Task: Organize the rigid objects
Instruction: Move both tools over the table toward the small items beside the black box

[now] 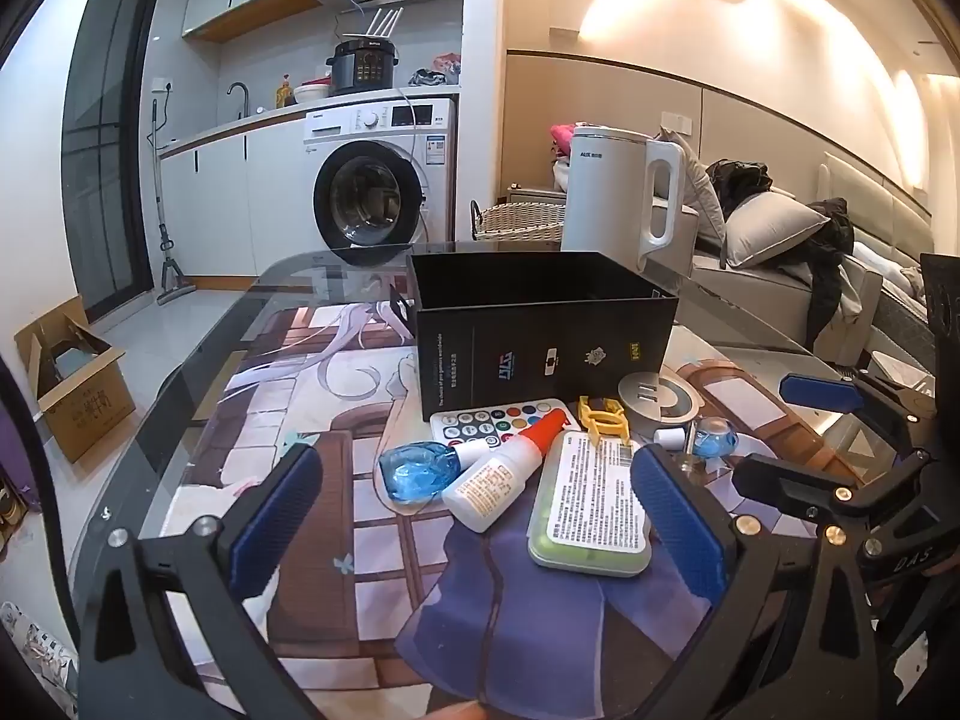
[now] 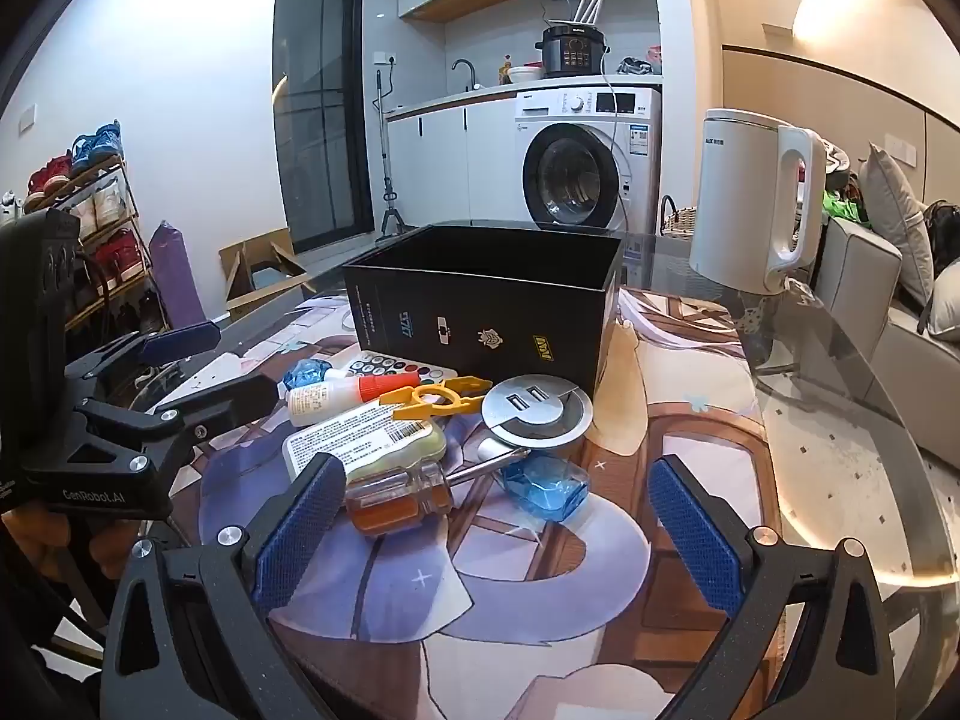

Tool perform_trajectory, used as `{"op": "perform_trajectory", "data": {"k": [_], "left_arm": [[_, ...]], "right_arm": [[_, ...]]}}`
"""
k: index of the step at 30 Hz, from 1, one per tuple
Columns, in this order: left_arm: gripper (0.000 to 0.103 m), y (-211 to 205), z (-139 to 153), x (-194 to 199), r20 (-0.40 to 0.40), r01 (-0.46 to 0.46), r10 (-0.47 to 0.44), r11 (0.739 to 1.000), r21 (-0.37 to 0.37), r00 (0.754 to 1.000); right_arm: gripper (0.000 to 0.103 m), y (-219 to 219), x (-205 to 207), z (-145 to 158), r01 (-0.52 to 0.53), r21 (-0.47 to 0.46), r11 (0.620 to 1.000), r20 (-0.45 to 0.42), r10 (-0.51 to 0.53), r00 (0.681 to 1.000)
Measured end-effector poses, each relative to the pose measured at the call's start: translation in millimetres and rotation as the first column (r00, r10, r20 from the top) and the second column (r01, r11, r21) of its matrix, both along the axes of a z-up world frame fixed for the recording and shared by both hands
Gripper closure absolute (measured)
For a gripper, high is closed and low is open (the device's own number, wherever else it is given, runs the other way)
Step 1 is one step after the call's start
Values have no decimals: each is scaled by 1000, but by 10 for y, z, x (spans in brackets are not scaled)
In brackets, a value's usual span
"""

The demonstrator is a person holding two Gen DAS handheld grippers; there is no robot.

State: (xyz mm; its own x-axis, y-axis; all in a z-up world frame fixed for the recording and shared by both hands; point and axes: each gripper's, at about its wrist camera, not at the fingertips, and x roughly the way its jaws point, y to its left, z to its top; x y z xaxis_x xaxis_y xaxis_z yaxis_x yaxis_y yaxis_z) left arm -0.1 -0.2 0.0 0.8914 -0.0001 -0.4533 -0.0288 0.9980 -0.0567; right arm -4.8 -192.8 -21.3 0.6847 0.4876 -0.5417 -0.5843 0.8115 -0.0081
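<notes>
An open black box (image 1: 540, 330) (image 2: 486, 306) stands on the glass table. In front of it lie a white remote (image 1: 504, 420), a glue bottle with a red cap (image 1: 504, 468) (image 2: 354, 393), a green case with a white label (image 1: 591, 507) (image 2: 366, 435), a yellow clip (image 1: 603, 417) (image 2: 438, 399), a silver USB disc (image 1: 660, 405) (image 2: 537, 411), blue glass bottles (image 1: 417, 471) (image 2: 546, 486) and an orange-handled screwdriver (image 2: 402, 498). My left gripper (image 1: 474, 516) is open, just before the glue bottle and case. My right gripper (image 2: 498, 522) is open around the screwdriver and blue bottle area.
A white kettle (image 1: 624, 198) (image 2: 756, 198) stands behind the box to the right. A printed mat (image 1: 336, 480) lies under the glass. A cardboard box (image 1: 72, 378) sits on the floor left. A sofa (image 1: 780, 276) is at the right.
</notes>
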Motion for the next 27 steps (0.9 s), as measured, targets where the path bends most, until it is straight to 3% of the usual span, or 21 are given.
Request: {"op": "perform_trajectory", "data": {"k": [27], "left_arm": [[0,5,3,-5,-7,0,0,1000,0,1000]], "right_arm": [[0,18,11,-22,-1,-22,1000,-1,1,1000]]}}
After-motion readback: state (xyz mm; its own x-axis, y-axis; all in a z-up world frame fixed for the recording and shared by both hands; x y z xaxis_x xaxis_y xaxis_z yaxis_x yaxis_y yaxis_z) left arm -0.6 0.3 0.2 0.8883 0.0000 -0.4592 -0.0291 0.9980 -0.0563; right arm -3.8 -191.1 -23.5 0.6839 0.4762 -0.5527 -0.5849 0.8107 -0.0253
